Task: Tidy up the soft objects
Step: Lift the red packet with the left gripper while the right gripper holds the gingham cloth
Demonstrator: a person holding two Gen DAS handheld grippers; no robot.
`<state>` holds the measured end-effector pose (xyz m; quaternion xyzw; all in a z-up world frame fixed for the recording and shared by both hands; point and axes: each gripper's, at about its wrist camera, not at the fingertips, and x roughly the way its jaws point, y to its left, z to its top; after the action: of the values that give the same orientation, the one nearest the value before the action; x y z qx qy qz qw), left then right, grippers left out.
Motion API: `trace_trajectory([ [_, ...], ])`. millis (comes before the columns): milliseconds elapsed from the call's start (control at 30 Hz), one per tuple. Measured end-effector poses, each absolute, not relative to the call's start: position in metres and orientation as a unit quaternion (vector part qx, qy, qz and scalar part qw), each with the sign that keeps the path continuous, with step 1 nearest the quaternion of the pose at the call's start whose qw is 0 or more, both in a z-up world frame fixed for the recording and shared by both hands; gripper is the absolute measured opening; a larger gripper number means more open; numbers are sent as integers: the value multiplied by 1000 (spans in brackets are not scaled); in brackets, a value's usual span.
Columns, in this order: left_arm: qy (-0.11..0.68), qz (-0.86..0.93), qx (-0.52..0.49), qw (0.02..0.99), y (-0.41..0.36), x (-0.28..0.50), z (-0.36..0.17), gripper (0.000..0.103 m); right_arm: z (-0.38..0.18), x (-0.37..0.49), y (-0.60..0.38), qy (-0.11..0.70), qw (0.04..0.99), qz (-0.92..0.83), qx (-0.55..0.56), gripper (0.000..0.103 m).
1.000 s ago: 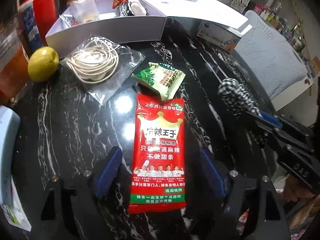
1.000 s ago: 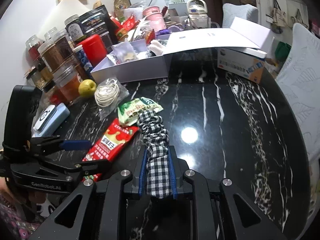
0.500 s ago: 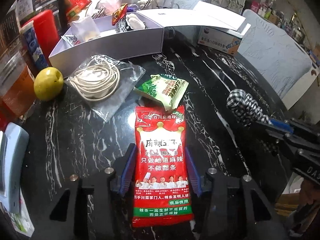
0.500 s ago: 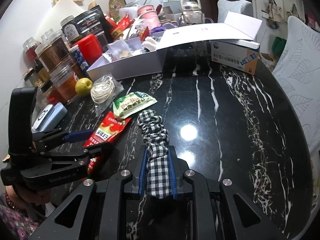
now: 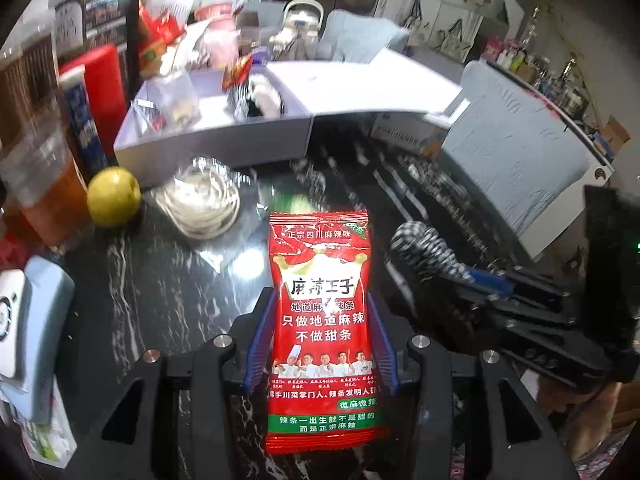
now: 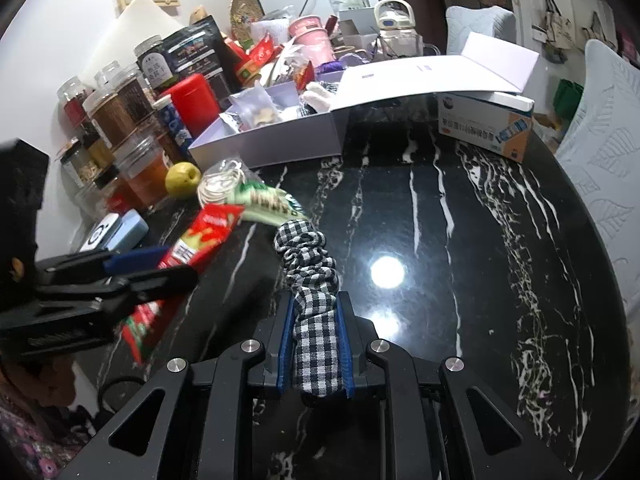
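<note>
The left gripper [image 5: 322,344] has its jaws pinched on the glossy red foil snack packet [image 5: 320,320], which hangs clear of the black marble table [image 6: 460,240]; the slick film could slide out on the way to the open white cardboard box [image 6: 280,140]; the right gripper [image 6: 316,344] clamps a black-and-white checked fabric scrunchie [image 6: 308,264], whose loose end may snag the green packet [image 6: 268,200].

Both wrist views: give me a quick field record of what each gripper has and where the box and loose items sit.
left gripper: shut on red snack packet, lifted off table
right gripper: shut on checked scrunchie
white box: open, behind, already holding items
green packet: on black marble table
bagged cord: beside yellow fruit
</note>
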<state>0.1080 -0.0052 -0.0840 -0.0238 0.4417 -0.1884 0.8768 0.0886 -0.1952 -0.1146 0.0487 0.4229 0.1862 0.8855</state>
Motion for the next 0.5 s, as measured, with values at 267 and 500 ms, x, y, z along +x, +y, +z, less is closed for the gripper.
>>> trace_trajectory([
  [267,399,-190,-20,897,0,111,-52,45,-96,92,-190,402,893,197,41,20],
  [500,371,-189,-21,909,4,124,-31,45,-74,101,-184,377,901,214,32,20],
])
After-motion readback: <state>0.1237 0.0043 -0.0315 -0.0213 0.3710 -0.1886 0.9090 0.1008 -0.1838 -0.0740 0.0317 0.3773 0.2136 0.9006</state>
